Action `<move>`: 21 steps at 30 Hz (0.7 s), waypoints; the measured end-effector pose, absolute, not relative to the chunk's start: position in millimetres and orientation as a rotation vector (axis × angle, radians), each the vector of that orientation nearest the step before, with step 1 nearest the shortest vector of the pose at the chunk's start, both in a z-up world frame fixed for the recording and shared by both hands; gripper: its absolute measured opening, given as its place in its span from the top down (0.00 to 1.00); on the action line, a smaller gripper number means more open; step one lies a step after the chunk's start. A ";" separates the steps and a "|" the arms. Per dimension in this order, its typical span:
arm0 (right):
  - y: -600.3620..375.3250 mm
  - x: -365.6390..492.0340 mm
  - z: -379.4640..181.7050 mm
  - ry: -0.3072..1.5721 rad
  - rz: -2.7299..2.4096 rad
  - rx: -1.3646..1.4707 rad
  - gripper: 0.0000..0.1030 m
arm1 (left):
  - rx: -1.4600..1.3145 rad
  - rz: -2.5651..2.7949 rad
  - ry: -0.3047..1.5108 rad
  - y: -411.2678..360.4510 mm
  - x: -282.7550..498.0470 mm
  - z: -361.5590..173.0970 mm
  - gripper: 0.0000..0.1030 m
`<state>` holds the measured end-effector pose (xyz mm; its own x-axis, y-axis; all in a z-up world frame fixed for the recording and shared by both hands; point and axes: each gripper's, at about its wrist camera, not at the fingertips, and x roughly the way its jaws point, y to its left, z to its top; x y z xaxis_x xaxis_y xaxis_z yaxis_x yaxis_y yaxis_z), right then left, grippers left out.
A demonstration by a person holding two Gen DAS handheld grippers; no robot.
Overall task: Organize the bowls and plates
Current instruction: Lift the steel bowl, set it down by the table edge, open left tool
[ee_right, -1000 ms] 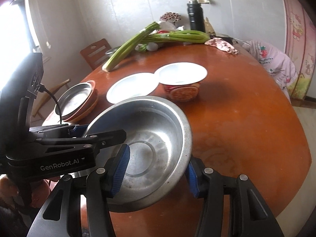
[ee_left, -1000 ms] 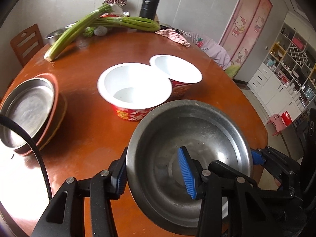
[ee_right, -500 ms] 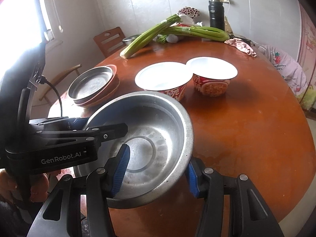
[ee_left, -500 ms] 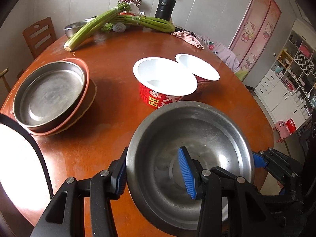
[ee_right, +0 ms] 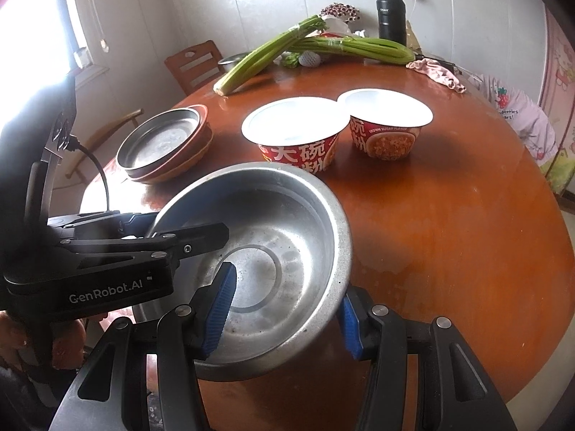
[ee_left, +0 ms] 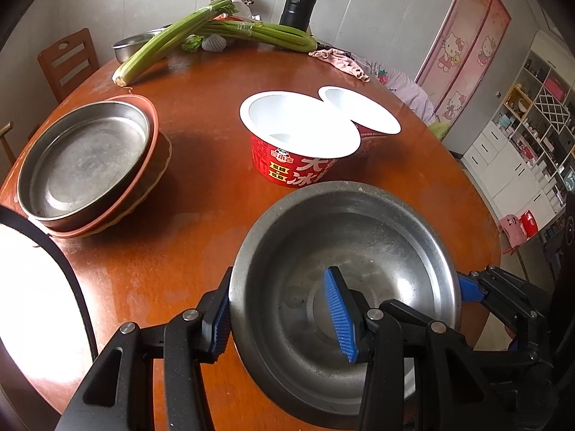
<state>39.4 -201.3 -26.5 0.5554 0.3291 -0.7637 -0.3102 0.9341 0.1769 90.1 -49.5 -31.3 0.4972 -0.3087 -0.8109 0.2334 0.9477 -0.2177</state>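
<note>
A dull steel bowl (ee_left: 359,237) (ee_right: 287,215) is held low over the near part of the round wooden table (ee_left: 201,222) by both grippers. My left gripper (ee_left: 280,309) is shut on the bowl's left wall, one blue pad outside and one inside. My right gripper (ee_right: 284,309) is shut on the bowl's right wall in the same way. At the left stands a steel plate (ee_left: 82,158) (ee_right: 161,143) on a stack of orange plates. Two red noodle bowls (ee_left: 294,168) (ee_right: 384,140) with white insides stand mid-table, just beyond the steel bowl.
Celery stalks (ee_left: 172,43), a black flask (ee_left: 298,3), a pink cloth (ee_left: 341,64) and another steel bowl (ee_left: 133,45) lie at the far edge. A wooden chair (ee_left: 68,64) stands behind the table at the left. Shelves (ee_left: 532,125) fill the right wall.
Both grippers have carried the steel bowl together to the left, towards the plate stack's side. The stack and the red bowls now sit further right in both views. Both grips are unchanged.
</note>
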 end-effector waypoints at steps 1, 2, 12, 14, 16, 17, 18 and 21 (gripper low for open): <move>-201.5 39.5 -26.7 0.907 0.377 0.022 0.46 | -0.082 -0.328 0.999 -49.5 90.6 -31.6 0.54; -201.4 38.9 -26.6 0.906 0.376 0.022 0.46 | -0.082 -0.329 0.999 -49.9 90.4 -31.9 0.54; -203.3 39.7 -30.1 0.918 0.373 0.022 0.46 | -0.062 -0.328 1.005 -55.4 91.4 -35.4 0.54; -204.2 40.4 -31.8 0.922 0.373 0.026 0.46 | -0.061 -0.330 1.003 -55.5 91.4 -35.3 0.54; -205.2 40.9 -32.7 0.926 0.374 0.029 0.46 | -0.058 -0.330 1.002 -55.9 90.9 -35.6 0.54; -205.4 41.1 -33.1 0.926 0.374 0.028 0.46 | -0.057 -0.330 1.001 -56.4 90.6 -35.2 0.54; -205.5 41.1 -33.2 0.928 0.374 0.028 0.46 | -0.054 -0.330 1.000 -56.9 90.4 -35.1 0.54; -206.4 42.5 -34.7 0.933 0.375 0.029 0.46 | -0.054 -0.336 0.997 -56.9 89.6 -34.5 0.54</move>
